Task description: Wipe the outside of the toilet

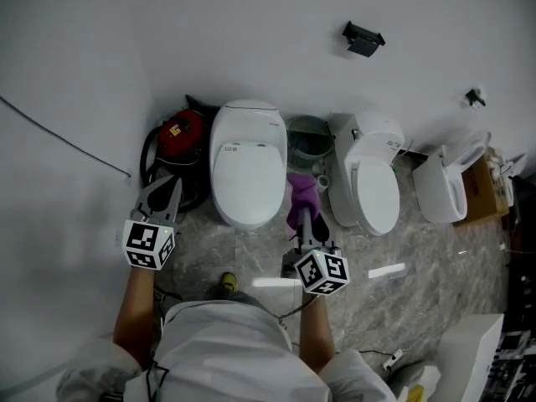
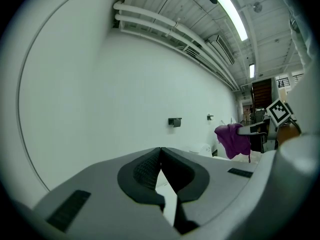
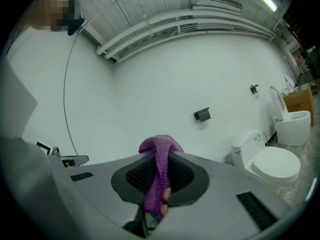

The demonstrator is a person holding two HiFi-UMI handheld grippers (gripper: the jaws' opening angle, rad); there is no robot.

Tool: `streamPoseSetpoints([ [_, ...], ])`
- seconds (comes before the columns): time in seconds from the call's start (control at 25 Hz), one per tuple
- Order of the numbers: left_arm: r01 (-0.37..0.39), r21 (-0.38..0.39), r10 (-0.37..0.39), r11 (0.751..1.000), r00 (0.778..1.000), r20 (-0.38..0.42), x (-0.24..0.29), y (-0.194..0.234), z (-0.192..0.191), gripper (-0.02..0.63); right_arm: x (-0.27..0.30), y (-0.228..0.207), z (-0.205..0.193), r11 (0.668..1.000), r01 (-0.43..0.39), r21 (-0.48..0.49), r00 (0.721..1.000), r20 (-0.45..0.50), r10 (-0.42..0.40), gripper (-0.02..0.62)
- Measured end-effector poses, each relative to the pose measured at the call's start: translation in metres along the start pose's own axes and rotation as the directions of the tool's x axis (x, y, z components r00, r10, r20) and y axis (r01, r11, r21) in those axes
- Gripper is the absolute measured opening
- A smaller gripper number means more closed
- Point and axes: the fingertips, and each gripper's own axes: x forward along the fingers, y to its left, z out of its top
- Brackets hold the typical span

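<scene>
A white toilet (image 1: 244,164) with its lid down stands against the wall, ahead of me. My right gripper (image 1: 304,218) hangs just off that toilet's right side, shut on a purple cloth (image 1: 301,194) that sticks up from its jaws (image 3: 159,159). The cloth (image 2: 232,139) also shows at the right of the left gripper view. My left gripper (image 1: 161,196) is held to the left of the toilet, with its pads (image 2: 148,170) pressed together on nothing.
A second toilet (image 1: 369,180) and a third (image 1: 444,188) stand to the right, beside a cardboard box (image 1: 482,188). A mesh bin (image 1: 308,136) sits between the first two toilets. A red machine (image 1: 179,134) with a black hose lies to the left. A black holder (image 1: 362,38) is on the wall.
</scene>
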Motion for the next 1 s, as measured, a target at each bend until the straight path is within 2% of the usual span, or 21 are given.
streamPoseSetpoints([
  [1.0,-0.028,0.046,0.026,0.999,0.999,0.041,0.016,-0.014,0.019,0.012,0.023,-0.012,0.017,0.998,-0.056,-0.025,0.998,0.019,0.057,0.054],
])
